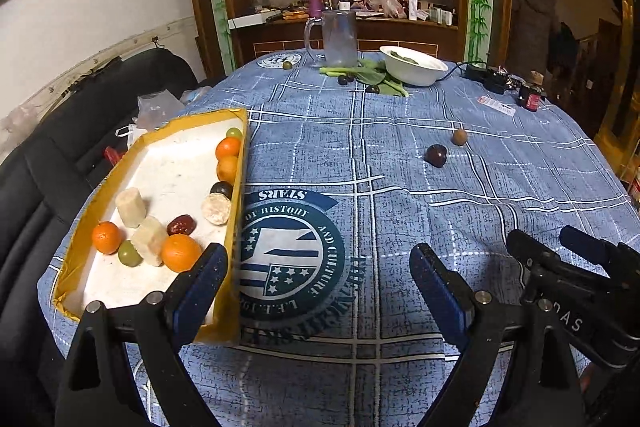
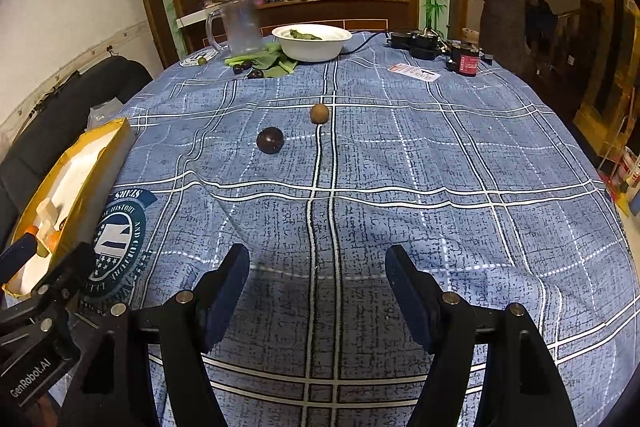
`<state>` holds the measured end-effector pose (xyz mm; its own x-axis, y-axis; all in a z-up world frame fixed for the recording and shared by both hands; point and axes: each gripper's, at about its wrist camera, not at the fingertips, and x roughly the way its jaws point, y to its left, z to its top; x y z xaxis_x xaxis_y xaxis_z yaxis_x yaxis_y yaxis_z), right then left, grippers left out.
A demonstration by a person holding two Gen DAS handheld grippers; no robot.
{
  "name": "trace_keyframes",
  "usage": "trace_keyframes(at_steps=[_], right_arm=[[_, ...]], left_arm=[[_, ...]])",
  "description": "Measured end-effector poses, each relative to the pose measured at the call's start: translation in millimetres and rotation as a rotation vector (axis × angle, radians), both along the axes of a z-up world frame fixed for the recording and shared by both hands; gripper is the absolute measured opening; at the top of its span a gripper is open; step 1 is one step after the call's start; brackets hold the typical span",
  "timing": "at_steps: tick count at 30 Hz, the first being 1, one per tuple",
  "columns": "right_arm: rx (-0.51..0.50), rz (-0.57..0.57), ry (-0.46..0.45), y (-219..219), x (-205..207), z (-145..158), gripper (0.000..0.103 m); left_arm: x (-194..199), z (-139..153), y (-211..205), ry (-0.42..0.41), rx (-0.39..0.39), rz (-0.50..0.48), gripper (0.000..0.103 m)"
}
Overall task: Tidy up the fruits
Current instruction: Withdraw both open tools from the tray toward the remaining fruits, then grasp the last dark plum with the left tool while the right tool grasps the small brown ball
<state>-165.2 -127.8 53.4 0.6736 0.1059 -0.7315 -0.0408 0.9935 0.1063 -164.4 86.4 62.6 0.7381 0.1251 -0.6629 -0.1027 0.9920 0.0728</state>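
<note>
1. the left gripper (image 1: 318,267) has its jaws spread wide with nothing between them; only the blue checked tablecloth (image 1: 400,155) and its round printed badge (image 1: 288,251) show in the gap. one finger (image 1: 208,279) crosses the near corner of the tray in this view, though i cannot tell whether it touches the rim.
2. the right gripper (image 2: 318,275) is also open, a little narrower, and holds nothing; it hangs over bare cloth, angled down toward the middle of the table.
3. just left of the left gripper sits the yellow-rimmed tray (image 1: 240,155), which looks like the collecting place: it already holds oranges (image 1: 181,253), a green grape (image 1: 130,253), a red date (image 1: 181,225), pale cut chunks (image 1: 131,207) and more fruit lined against its right wall.
4. out ahead of the right gripper, well apart from the tray, lie two loose fruits: a dark plum (image 2: 270,140) and a small brown round fruit (image 2: 319,113) near it. these seem to be what is left to gather close by.
5. at the far edge stand a clear mug (image 2: 240,27) and a white bowl (image 2: 312,41) on some greens, with a few small dark fruits (image 2: 248,69) beside them.
6. i judge the open jaws suit a reach for the plum, the nearest loose piece.
</note>
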Motion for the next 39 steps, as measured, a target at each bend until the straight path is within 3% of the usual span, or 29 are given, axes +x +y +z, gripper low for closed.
trace_keyframes(at_steps=[12, 18, 24, 28, 29, 30, 32, 39], right_arm=[[-0.014, 0.033, 0.042, 0, 10, -4, 0.075], [0.000, 0.068, 0.078, -9, 25, 4, 0.075], [0.045, 0.089, 0.057, -29, 73, 28, 0.074], [0.068, 0.099, 0.034, -27, 124, 20, 0.055], [0.071, 0.091, 0.042, -27, 139, 15, 0.053], [0.073, 0.087, 0.048, -25, 148, 11, 0.052], [0.079, 0.080, 0.067, -22, 172, -1, 0.052], [0.088, 0.105, 0.116, -10, 207, -30, 0.051]], left_arm=[[19, -8, -1, 0.048, -0.027, -0.034, 0.092], [48, 7, 6, 0.065, -0.118, -0.078, 0.092], [83, 22, 3, 0.049, -0.192, -0.125, 0.092], [104, 7, -8, 0.082, -0.216, -0.180, 0.091], [108, 3, -9, 0.097, -0.231, -0.194, 0.084], [113, -3, -12, 0.122, -0.247, -0.205, 0.069], [122, -11, -17, 0.157, -0.251, -0.213, 0.055], [158, -29, -34, 0.192, -0.253, -0.199, 0.054]])
